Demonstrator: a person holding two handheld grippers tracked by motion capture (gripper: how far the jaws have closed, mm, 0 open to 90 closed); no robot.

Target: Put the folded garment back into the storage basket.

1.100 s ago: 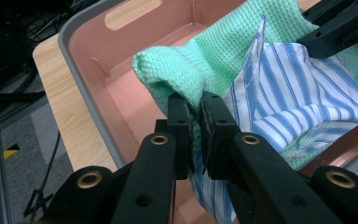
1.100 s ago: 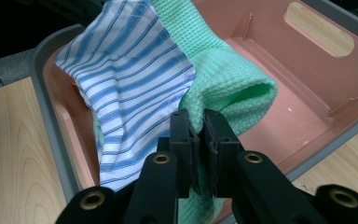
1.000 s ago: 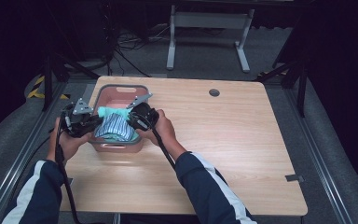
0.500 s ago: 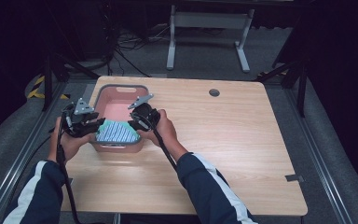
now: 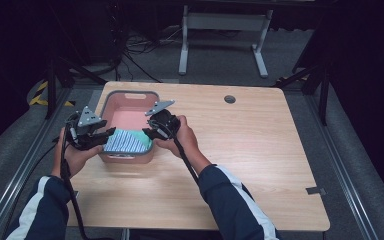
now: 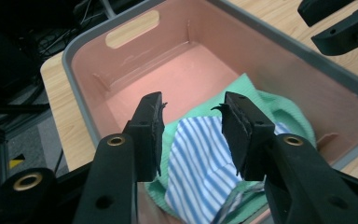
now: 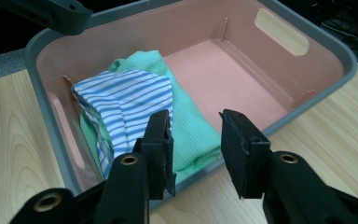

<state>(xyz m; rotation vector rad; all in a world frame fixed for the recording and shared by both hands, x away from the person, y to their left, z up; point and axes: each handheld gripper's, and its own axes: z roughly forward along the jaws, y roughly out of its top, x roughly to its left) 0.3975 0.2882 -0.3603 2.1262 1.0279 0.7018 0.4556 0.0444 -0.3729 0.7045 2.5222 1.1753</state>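
Observation:
A pink bin with a grey rim (image 5: 130,95) stands at the table's left rear. In its near end lies a folded blue-and-white striped cloth (image 5: 125,141) on a green cloth (image 5: 145,136). My left gripper (image 5: 107,134) hovers at the bin's near left corner and my right gripper (image 5: 147,131) at its near right wall. In the left gripper view the gripper (image 6: 193,105) has just been opening above the striped cloth (image 6: 200,154), pads free. In the right gripper view the gripper (image 7: 196,121) has also just been opening, with the green cloth (image 7: 144,60) and striped cloth (image 7: 126,100) lying beyond.
The far half of the bin floor (image 6: 186,70) is bare. A wooden table (image 5: 260,150) stretches to the right, with a round cable hole (image 5: 229,99) near the back edge. A metal stand (image 5: 220,20) sits on the floor behind.
The folded cloths, held up between both grippers a second ago, have dropped into the bin. Both pairs of jaws have parted and let go. The hands have barely moved.

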